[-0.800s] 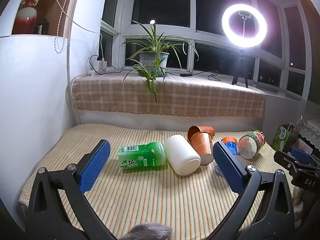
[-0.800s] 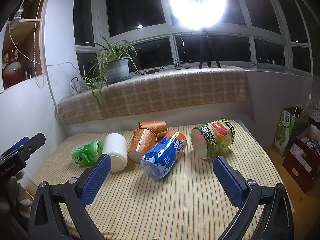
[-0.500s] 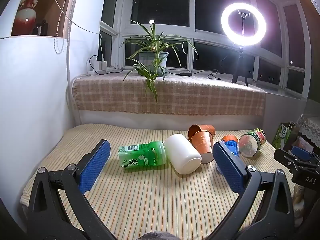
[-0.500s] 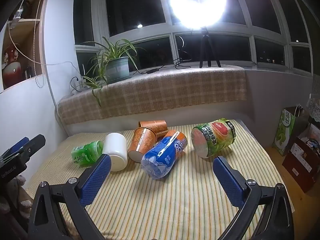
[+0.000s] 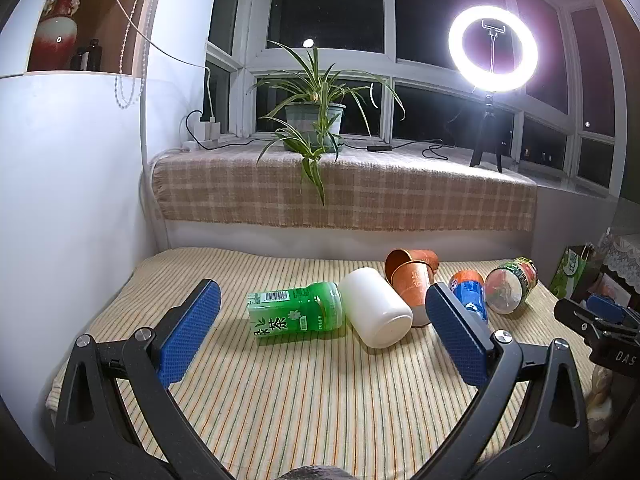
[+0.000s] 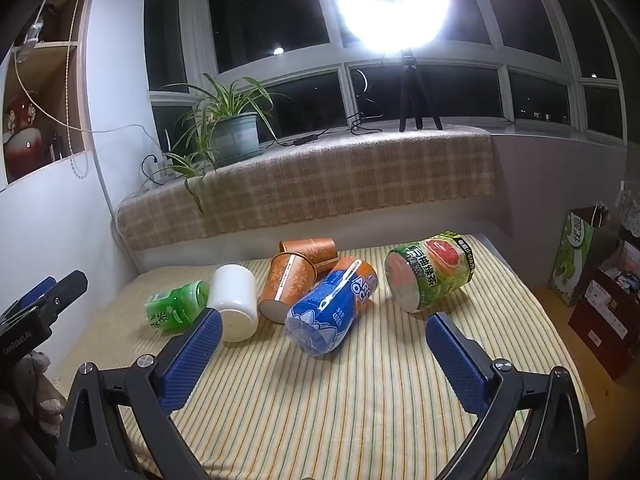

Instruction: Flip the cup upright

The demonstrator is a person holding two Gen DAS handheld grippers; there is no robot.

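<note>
A white cup (image 5: 375, 312) lies on its side on the striped cloth, base toward me; it also shows in the right wrist view (image 6: 236, 301). Two orange paper cups (image 5: 412, 278) lie on their sides behind it, one (image 6: 285, 286) in front of the other (image 6: 310, 250). My left gripper (image 5: 320, 336) is open and empty, in front of the white cup and a green tea bottle (image 5: 296, 312). My right gripper (image 6: 320, 360) is open and empty, in front of a blue bottle (image 6: 332, 308).
A green grapefruit-label bottle (image 6: 430, 276) lies on its side at the right. The striped table (image 6: 320, 408) ends at the right above the floor with a green bag (image 6: 576, 256) and boxes. A plaid-covered sill (image 5: 344, 196) with a plant and ring light stands behind.
The left wrist view has crept slightly toward the bottles. The right gripper has barely moved. Both stay open.
</note>
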